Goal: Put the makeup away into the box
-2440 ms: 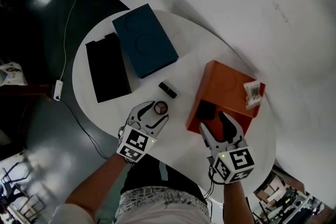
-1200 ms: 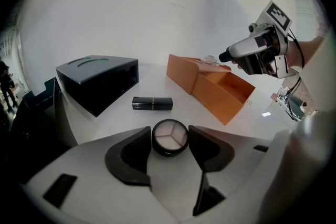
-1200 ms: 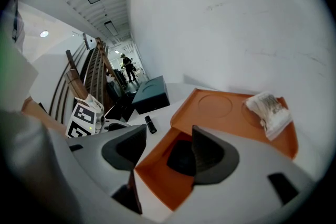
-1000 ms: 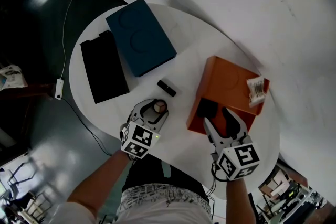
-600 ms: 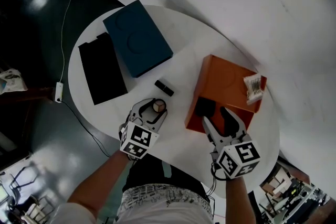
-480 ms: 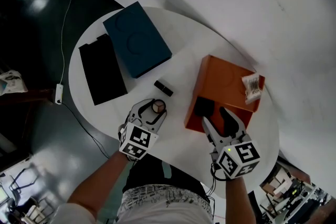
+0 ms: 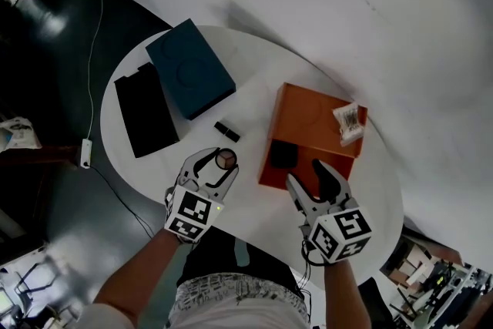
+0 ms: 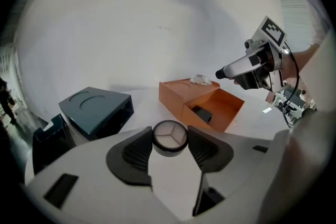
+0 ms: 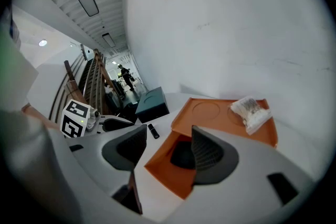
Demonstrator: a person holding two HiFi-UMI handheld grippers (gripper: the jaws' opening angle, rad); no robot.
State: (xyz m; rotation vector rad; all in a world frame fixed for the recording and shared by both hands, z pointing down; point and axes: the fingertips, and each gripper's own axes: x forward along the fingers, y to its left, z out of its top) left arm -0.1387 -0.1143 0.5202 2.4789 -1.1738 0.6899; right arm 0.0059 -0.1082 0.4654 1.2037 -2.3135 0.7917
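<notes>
An orange box (image 7: 308, 119), teal box (image 7: 189, 68) and black case (image 7: 145, 110) sit on a white table (image 7: 258, 73).

Bright, even light on white table (image 7: 254, 73); dark floor (image 7: 46, 166) at head view's left. Soft shadow beyond blue box (image 7: 189, 65). Heavy fisheye bending, black vignette corners in both gripper views.

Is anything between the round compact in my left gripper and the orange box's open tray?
Nothing on the table lies between the round compact and the open tray; the black tube lies off that line. Only the right gripper, jaws open, hovers at the tray's near edge.
</notes>
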